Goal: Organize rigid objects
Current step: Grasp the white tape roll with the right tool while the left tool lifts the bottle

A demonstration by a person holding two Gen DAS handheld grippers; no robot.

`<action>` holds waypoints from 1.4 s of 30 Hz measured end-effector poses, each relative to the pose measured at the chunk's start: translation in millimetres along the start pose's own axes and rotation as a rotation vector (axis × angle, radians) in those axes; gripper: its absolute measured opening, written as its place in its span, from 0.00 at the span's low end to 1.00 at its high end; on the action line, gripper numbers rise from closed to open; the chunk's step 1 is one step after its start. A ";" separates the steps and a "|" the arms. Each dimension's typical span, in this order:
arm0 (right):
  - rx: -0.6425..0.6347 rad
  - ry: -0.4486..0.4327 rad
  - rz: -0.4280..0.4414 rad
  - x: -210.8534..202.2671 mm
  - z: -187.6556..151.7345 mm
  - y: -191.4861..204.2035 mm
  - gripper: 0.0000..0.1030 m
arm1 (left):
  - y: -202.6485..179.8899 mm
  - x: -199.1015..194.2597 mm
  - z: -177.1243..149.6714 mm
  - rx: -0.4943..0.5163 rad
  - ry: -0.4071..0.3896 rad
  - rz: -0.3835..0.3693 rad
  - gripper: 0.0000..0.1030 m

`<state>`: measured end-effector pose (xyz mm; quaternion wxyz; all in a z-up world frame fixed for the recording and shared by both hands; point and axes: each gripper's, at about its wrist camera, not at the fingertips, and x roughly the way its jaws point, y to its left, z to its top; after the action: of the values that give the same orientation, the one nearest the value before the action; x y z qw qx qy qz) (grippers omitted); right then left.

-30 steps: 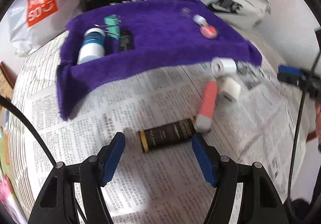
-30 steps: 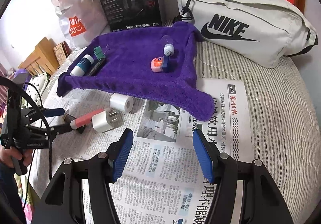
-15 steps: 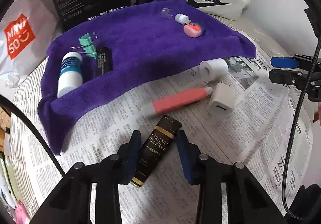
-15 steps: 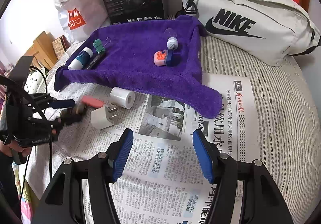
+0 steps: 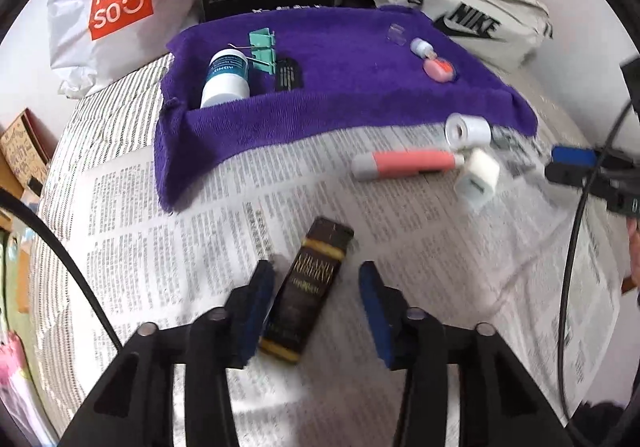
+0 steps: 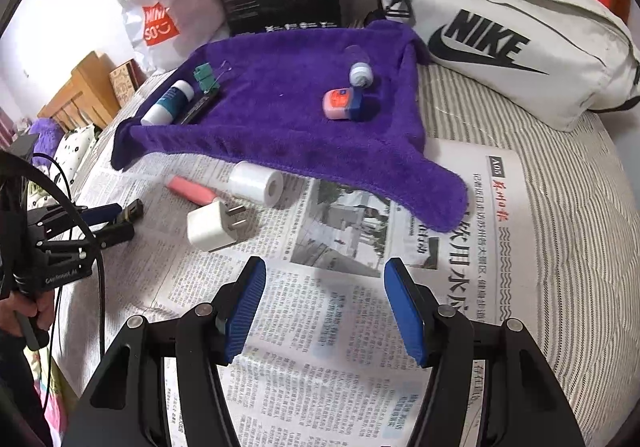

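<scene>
Since the last frame my left claw [image 5: 316,299] spreads wider; brown tube [image 5: 308,287] lies loose between its fingers on newspaper [image 6: 340,327] over the striped bed [image 6: 568,207]. Right claw [image 6: 324,307] gapes, grasping nothing. Tube label blurred; purple towel [image 6: 280,127] behind.

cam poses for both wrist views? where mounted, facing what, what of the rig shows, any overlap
Left wrist: on the left gripper, facing along its fingers at the dark tube between them, on newspaper; right gripper at the right edge.
Right wrist: on the right gripper, open over newspaper, facing the purple towel; left gripper and the person's hand at left.
Shared: towel, white roll, charger plug, pink tube.
</scene>
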<state>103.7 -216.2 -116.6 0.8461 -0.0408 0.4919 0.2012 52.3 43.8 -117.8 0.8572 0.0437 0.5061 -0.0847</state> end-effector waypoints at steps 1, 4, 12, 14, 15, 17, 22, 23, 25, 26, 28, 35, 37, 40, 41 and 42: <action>-0.002 0.000 0.000 -0.3 -0.4 1.2 0.59 | 0.7 -0.6 -1.7 0.012 0.003 -0.003 0.44; -0.006 -0.001 0.005 -0.7 -1.2 3.4 0.59 | 1.1 -1.2 -2.4 0.025 0.008 -0.020 0.39; -0.001 0.009 0.002 3.1 -2.3 4.2 0.59 | 4.6 3.8 8.9 -0.055 -0.009 -0.021 0.22; -0.003 0.007 -0.002 2.8 -2.1 4.5 0.59 | 3.6 5.4 10.2 -0.063 -0.007 -0.012 0.23; -0.002 0.008 0.000 2.7 -2.1 4.5 0.59 | 2.9 5.7 11.1 -0.065 -0.006 -0.005 0.23; -0.004 0.008 0.004 3.1 -1.8 4.9 0.59 | 2.1 7.4 13.6 -0.077 -0.007 0.002 0.24; -0.002 0.012 0.018 7.0 -1.9 7.9 0.59 | -0.2 12.4 20.5 -0.076 -0.009 0.033 0.24; -0.005 0.011 0.020 7.9 -1.7 9.3 0.59 | -0.9 12.8 20.9 -0.070 -0.009 0.037 0.24; -0.013 0.002 0.026 9.7 -0.3 13.6 0.59 | -1.6 13.2 22.0 -0.061 -0.008 0.043 0.23; -0.016 -0.003 0.030 11.0 1.4 16.2 0.59 | 0.0 13.0 22.2 -0.067 -0.007 0.036 0.23; -0.012 -0.015 0.027 12.9 5.7 18.3 0.59 | 3.5 12.6 21.7 -0.082 -0.007 0.021 0.23; 0.059 -0.056 0.061 21.5 38.3 24.1 0.59 | 5.8 12.0 20.2 -0.092 -0.016 0.013 0.23; 0.061 -0.051 0.039 27.8 45.7 29.8 0.59 | 5.5 11.7 20.1 -0.087 -0.019 0.013 0.23; 0.063 -0.025 -0.002 43.1 52.4 37.8 0.59 | 8.8 11.0 19.6 -0.101 -0.024 -0.008 0.23; 0.066 -0.010 -0.010 48.9 53.0 39.5 0.59 | 9.8 10.8 19.1 -0.104 -0.025 -0.013 0.23; 0.068 0.005 -0.011 55.5 53.6 41.5 0.58 | 10.7 10.5 18.2 -0.107 -0.028 -0.017 0.23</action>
<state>155.8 -147.3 -130.9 0.8469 -0.0155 0.5004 0.1795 74.9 50.3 -118.2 0.8646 -0.0079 0.4980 -0.0654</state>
